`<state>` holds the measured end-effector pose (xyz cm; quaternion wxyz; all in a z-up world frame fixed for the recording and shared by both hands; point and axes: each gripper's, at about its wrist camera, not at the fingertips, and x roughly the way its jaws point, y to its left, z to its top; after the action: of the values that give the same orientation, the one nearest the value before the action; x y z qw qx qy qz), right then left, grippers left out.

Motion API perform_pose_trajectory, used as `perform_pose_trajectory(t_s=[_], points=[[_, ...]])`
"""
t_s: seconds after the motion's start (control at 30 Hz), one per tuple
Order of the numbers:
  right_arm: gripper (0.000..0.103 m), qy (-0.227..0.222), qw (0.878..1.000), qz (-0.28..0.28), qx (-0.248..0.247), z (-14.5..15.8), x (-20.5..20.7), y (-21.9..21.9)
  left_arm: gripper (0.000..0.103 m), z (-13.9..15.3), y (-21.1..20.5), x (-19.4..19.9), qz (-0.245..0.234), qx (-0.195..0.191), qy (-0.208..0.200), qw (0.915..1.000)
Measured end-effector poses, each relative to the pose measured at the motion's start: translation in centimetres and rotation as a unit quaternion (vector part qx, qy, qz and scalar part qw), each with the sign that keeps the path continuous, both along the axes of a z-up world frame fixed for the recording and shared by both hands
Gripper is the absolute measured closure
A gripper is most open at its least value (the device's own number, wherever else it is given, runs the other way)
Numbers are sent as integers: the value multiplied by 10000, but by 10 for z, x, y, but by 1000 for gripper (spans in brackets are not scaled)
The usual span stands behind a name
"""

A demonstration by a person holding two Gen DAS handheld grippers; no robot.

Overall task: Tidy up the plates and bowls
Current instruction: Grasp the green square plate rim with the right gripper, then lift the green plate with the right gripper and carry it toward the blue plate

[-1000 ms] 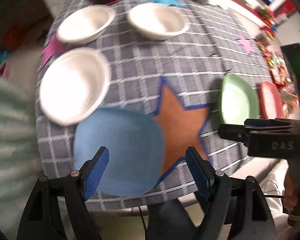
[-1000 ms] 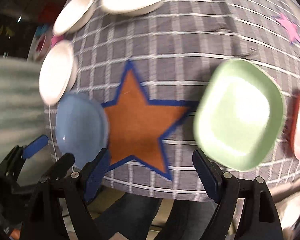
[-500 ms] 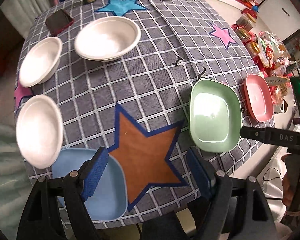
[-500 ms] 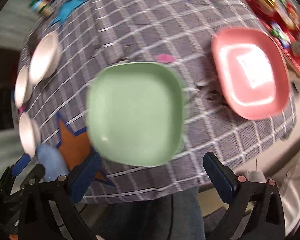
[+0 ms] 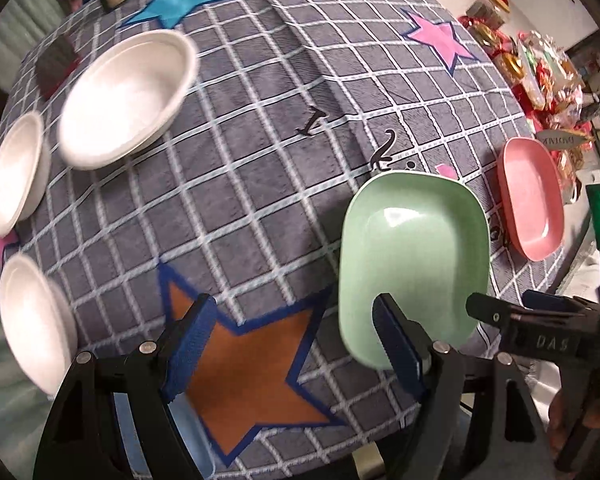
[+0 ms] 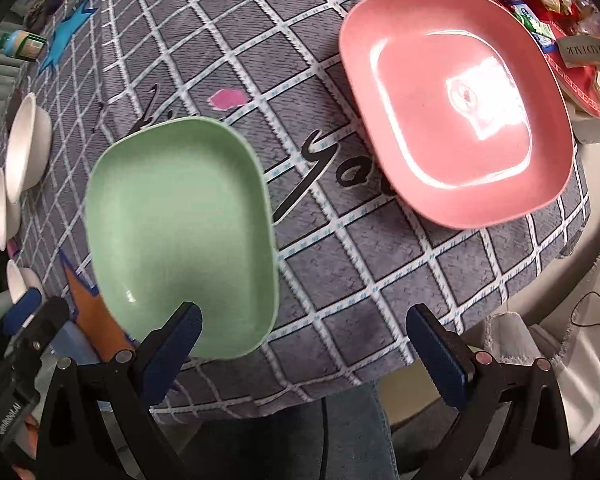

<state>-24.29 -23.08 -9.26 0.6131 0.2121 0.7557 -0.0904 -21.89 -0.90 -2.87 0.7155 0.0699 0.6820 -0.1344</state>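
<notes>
Both grippers, left gripper (image 5: 288, 344) and right gripper (image 6: 304, 340), spread, holding nothing. Risk: shallow green plate (image 6: 180, 232) near table edge (image 6: 380, 376) may skid off if nudged.

Left claw (image 5: 290, 344) at lower frame, jaws spread wide, holding nothing, right claw (image 6: 306, 344) likewise agape, empty, lower frame

Your pink plate (image 6: 456, 108) looks like glossy, smooth plastic; the green plate (image 6: 180, 224) is satin; the tablecloth (image 5: 260, 152) is woven cloth.
</notes>
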Motion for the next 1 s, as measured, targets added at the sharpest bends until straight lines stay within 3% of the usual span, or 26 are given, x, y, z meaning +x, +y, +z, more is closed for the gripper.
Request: perform_pose_trajectory(t_s=[0.33,0.37,0.4,0.57,0.8,1.0], points=[[0,47,9997,201,-86,-29,23,-22,20,-38,-33,19,-324,435,120,9985],[3,34,9997,239,-77,-30,24,-23,20,-40,-36,20,-352,445,139,9983],[14,23,9996,272,-66,-31,26,-22,20,-42,-38,21,-378,450,166,9981],[24,13,9991,391,-138,-27,35,-16,34,-53,-49,23,-337,279,375,9983],[59,-133,9976,657,181,-21,73,-5,69,-53,-75,23,-547,166,401,9976],[62,-73,9959,794,432,-19,82,21,69,-56,-62,-1,-278,238,430,9984]])
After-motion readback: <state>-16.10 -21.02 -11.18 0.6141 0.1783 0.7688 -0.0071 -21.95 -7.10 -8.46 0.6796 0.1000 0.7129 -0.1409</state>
